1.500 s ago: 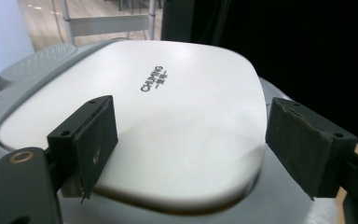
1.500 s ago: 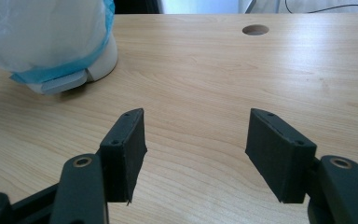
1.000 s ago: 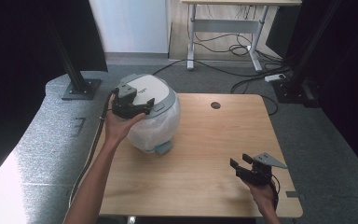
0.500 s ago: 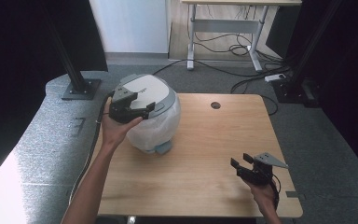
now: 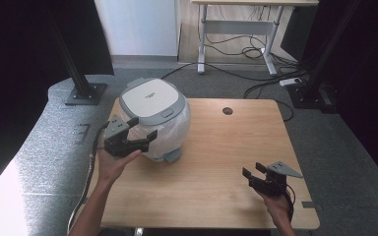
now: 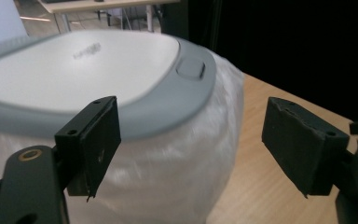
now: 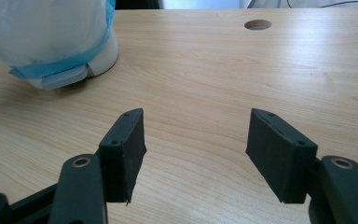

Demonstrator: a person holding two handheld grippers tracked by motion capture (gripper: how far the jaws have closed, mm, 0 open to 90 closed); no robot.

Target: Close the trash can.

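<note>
A white rice cooker [image 5: 152,115] with a grey-rimmed lid stands at the table's back left, its body wrapped in clear plastic film. My left gripper [image 5: 142,128] is open just in front of the cooker's near left side, level with the lid rim. In the left gripper view the lid [image 6: 98,65] and its grey latch button [image 6: 191,68] lie beyond the open left gripper [image 6: 196,144], which holds nothing. My right gripper [image 5: 252,169] hovers open over the table's near right corner. In the right gripper view the cooker's base [image 7: 65,42] sits far left, beyond the empty right gripper [image 7: 196,149].
The wooden table [image 5: 226,162] has a round cable hole [image 5: 227,111] near its back edge. A black stand base [image 5: 83,93] sits on the grey floor at the left. Cables and a desk frame [image 5: 236,29] lie behind the table.
My left gripper has come off the top of the cooker lid and dropped toward the person, to the cooker's near side. The right gripper has barely moved.
</note>
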